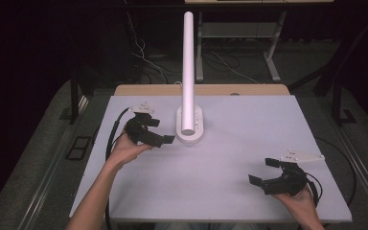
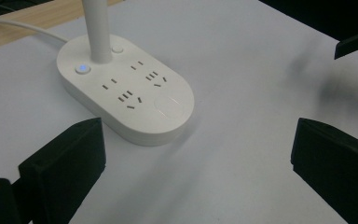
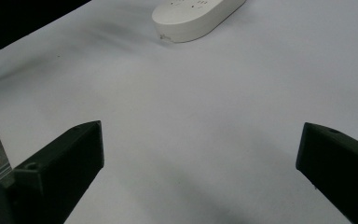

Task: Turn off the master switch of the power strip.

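Note:
A white oval power strip (image 1: 199, 123) lies on the white table (image 1: 239, 143), left of its middle, and a tall white pole (image 1: 188, 62) rises from it. The left gripper view has the strip (image 2: 130, 93) close ahead, with several sockets, a blue-lit button (image 2: 81, 69) and the pole's foot (image 2: 97, 28). My left gripper (image 1: 162, 131) (image 2: 198, 140) hovers just left of the strip, open and holding nothing. My right gripper (image 1: 263, 171) (image 3: 203, 140) is open over bare table at the near right, with the strip (image 3: 196, 16) far ahead.
A white cable (image 2: 18, 25) runs from the strip toward the wooden back edge (image 1: 201, 89). Behind the table are floor cables (image 1: 143, 57) and a desk frame (image 1: 273, 52). The right gripper's jaw tip (image 2: 356, 44) shows at the left gripper view's upper right.

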### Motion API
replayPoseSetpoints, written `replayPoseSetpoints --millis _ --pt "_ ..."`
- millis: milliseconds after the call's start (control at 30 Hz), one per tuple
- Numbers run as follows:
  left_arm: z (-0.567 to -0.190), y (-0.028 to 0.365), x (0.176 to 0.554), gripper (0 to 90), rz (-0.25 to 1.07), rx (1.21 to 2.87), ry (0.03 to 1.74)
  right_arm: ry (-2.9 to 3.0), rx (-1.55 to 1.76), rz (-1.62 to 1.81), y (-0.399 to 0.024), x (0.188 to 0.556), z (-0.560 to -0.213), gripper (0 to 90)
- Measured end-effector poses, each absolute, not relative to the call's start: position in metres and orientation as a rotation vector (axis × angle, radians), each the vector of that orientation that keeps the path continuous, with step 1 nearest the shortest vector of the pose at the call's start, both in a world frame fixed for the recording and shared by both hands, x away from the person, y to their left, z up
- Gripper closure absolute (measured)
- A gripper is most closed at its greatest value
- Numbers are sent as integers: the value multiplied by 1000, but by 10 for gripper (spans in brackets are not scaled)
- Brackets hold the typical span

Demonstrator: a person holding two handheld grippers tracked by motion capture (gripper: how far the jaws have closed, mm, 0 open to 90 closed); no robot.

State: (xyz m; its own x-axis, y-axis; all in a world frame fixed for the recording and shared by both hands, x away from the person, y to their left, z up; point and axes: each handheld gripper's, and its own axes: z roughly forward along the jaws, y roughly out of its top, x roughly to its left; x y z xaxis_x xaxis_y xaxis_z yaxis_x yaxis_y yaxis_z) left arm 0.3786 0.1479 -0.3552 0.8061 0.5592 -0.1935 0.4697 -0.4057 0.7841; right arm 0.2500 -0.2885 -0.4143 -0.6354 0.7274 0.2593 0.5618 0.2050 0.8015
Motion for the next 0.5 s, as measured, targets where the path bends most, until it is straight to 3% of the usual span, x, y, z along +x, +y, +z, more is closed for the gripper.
replayPoseSetpoints --millis 500 --pt "-351 147 400 24 126 2083 777 2295 1244 1403 -289 250 -414 3"
